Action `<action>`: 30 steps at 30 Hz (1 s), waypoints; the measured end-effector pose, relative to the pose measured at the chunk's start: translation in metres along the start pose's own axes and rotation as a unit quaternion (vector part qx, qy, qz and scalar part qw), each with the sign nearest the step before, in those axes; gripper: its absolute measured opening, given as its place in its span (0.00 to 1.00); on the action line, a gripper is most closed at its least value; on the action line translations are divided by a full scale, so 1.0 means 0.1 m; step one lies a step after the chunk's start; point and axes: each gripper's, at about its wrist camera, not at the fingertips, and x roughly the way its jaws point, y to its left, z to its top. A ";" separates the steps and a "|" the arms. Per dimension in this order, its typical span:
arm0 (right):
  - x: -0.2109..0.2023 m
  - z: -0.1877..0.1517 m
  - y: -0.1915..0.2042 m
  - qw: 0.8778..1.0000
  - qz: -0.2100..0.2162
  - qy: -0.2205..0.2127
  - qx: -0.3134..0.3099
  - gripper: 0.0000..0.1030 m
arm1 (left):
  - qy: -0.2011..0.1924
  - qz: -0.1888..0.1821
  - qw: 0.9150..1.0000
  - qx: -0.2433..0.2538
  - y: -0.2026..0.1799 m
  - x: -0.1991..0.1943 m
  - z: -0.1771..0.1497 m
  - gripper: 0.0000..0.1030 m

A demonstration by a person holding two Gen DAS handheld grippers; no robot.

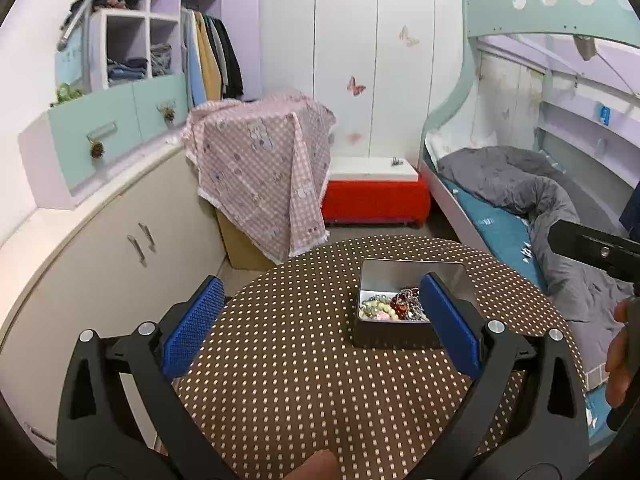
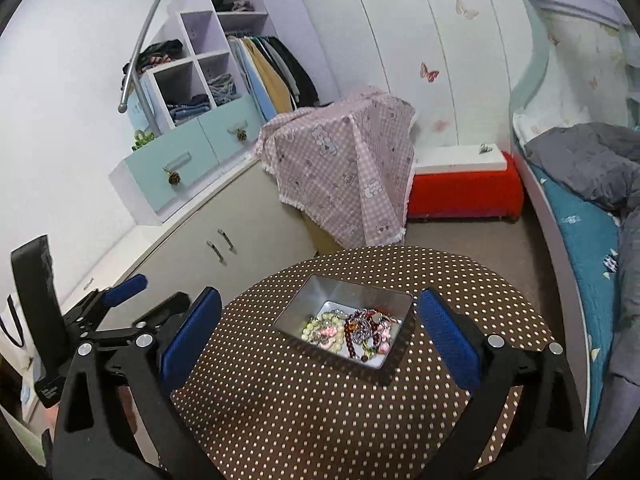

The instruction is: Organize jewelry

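An open metal tin sits on a round table with a brown polka-dot cloth. Inside lies a heap of bead bracelets: pale green ones on the left, dark red ones on the right. My left gripper hovers open above the table's near side, its right pad in front of the tin's right corner. My right gripper is open too, its blue pads standing either side of the tin, nearer to me. Neither holds anything. The left gripper also shows at the left of the right wrist view.
A beige cabinet with a drawer unit stands left of the table. Behind it are a box under a pink checked cloth and a red bench. A bunk bed with a grey duvet lies to the right.
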 end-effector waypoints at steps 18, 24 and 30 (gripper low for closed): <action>-1.17 -0.70 0.61 0.989 -0.104 -0.088 -0.050 0.92 | -0.106 0.023 0.994 0.003 -0.21 -1.42 -0.51 0.94; -1.53 -0.95 0.73 0.983 -0.130 -0.120 -0.040 0.92 | -0.125 0.020 0.992 -0.004 -0.24 -1.75 -0.67 0.94; -1.69 -1.18 0.81 0.978 -0.151 -0.138 -0.034 0.92 | -0.150 0.045 0.988 0.007 -0.31 -2.02 -0.87 0.94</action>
